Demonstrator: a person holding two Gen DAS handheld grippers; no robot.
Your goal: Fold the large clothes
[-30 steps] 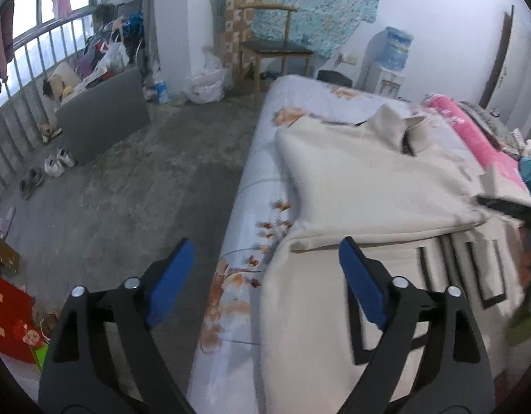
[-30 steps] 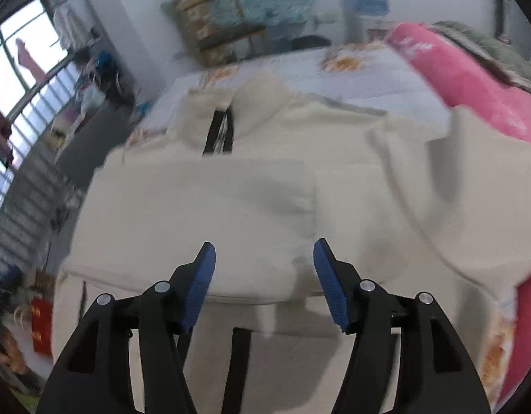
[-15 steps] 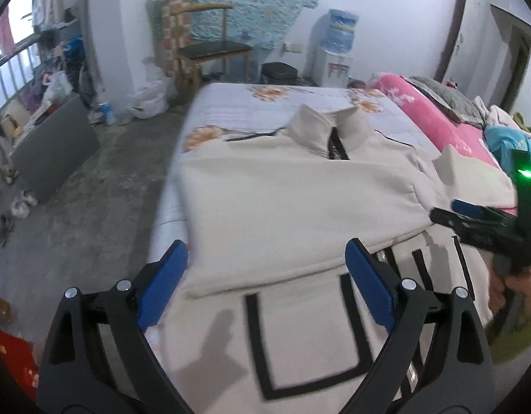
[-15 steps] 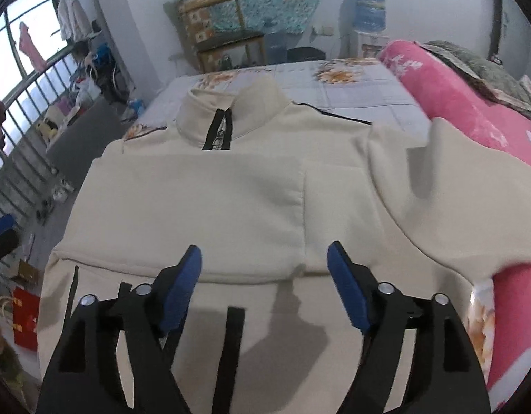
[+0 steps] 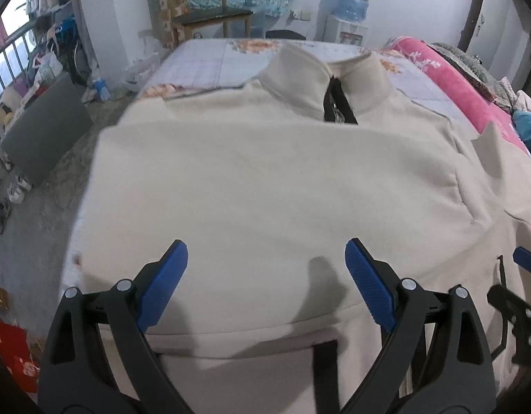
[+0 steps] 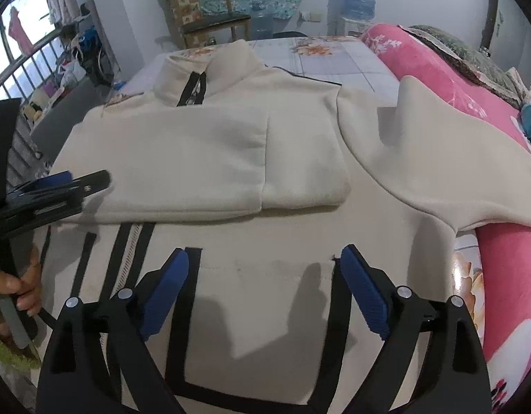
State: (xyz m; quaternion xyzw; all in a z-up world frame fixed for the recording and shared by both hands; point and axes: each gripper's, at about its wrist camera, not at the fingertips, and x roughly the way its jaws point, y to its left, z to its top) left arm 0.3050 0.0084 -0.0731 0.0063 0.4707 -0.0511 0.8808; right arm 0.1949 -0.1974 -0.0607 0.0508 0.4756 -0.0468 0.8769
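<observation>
A cream zip-up jacket (image 5: 265, 186) with black trim lies face up on the bed, collar at the far end. It also shows in the right wrist view (image 6: 265, 241). One sleeve (image 6: 182, 165) is folded flat across the chest. The other sleeve (image 6: 448, 158) lies spread toward the pink quilt. My left gripper (image 5: 265, 272) is open and empty, just above the folded sleeve. It also shows in the right wrist view (image 6: 68, 183). My right gripper (image 6: 263, 276) is open and empty above the jacket's lower front.
A rolled pink quilt (image 6: 438, 69) runs along the bed's right side. The floral bedsheet (image 5: 213, 65) shows past the collar. A wooden chair (image 5: 210, 17) and a water dispenser (image 5: 351, 10) stand by the far wall. A concrete floor with clutter lies left of the bed (image 5: 30, 207).
My left gripper has swung from the bed's left edge to over the jacket's chest and moved closer. My right gripper has dropped back toward the jacket's lower front. Both stay open.
</observation>
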